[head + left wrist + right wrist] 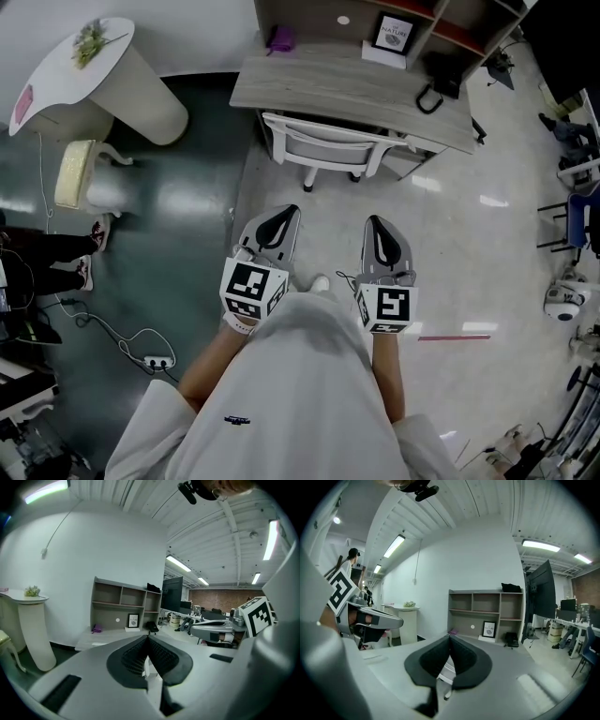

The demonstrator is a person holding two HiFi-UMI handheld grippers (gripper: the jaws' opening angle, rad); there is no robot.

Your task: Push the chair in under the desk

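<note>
Step in hand: the chair (328,147) looks to be in already, its seat hidden under the table (347,89), so I judge the push done or all but done
Chair's place: far middle of the scene, backrest right at the table's near edge, castors showing on the floor (450,234) just below it
Left hand-held gripper (284,214): jaws pressed together, nothing between them, held near the person's body and well apart from the chair
Right hand-held gripper (377,225): jaws likewise together and empty, level with the left one, also well apart from the chair
Next move: if the backrest is to sit tighter, both closed tips would have to go forward to the top rail and press evenly, so the chair rolls straight and does not swing; otherwise nothing is left but to check it
Count, task things: one chair, one table, two hand-held grippers
Count, on the table: one shelf unit (441,19), one framed picture (393,34), one purple object (280,38), one black object (439,80)
Count, far left: one white pedestal (112,75)
</note>
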